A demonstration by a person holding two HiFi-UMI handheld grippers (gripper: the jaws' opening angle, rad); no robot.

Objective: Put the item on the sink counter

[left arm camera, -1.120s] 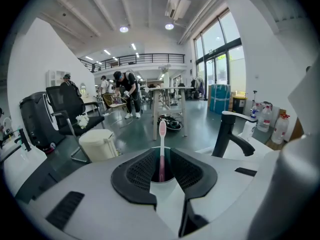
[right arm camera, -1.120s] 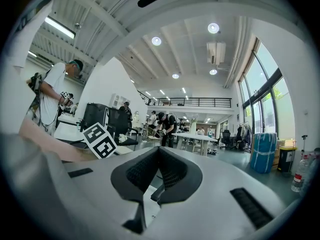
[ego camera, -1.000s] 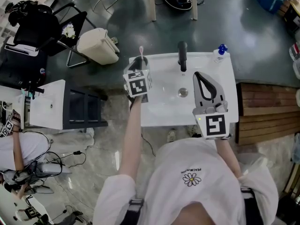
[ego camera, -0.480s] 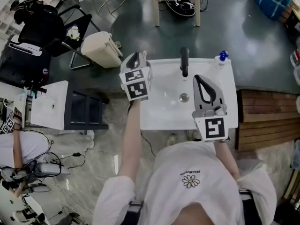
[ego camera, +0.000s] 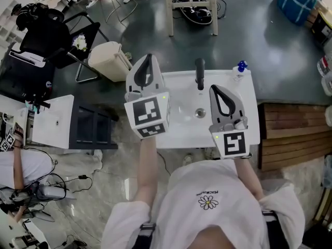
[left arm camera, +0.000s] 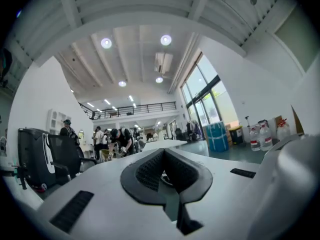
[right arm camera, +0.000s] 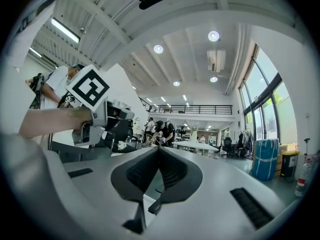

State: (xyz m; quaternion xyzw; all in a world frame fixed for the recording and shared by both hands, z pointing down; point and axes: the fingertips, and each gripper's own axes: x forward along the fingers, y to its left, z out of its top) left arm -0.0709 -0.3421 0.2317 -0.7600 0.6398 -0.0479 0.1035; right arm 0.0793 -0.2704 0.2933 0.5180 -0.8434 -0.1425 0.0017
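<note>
My left gripper [ego camera: 148,56] hangs high over the left end of the white sink counter [ego camera: 244,108], large and close to the head camera, and it hides that end of the counter. In the left gripper view its jaws [left arm camera: 164,152] are shut with nothing between them, pointing level across the room. My right gripper [ego camera: 216,84] is over the basin's right half, also shut and empty [right arm camera: 159,149]. No loose item shows on the counter or in either gripper. The left gripper's marker cube [right arm camera: 90,89] appears in the right gripper view.
A black faucet [ego camera: 199,71] stands at the back of the basin above the drain [ego camera: 200,113]. A blue-capped bottle [ego camera: 239,69] is at the back right corner. A cream bin [ego camera: 108,60] and a black chair [ego camera: 57,40] stand left; wooden planks [ego camera: 295,134] lie right.
The left gripper has risen toward the head camera and now looks much bigger. The pink-tipped stick seen at its jaw tips earlier no longer shows. The right gripper has barely moved.
</note>
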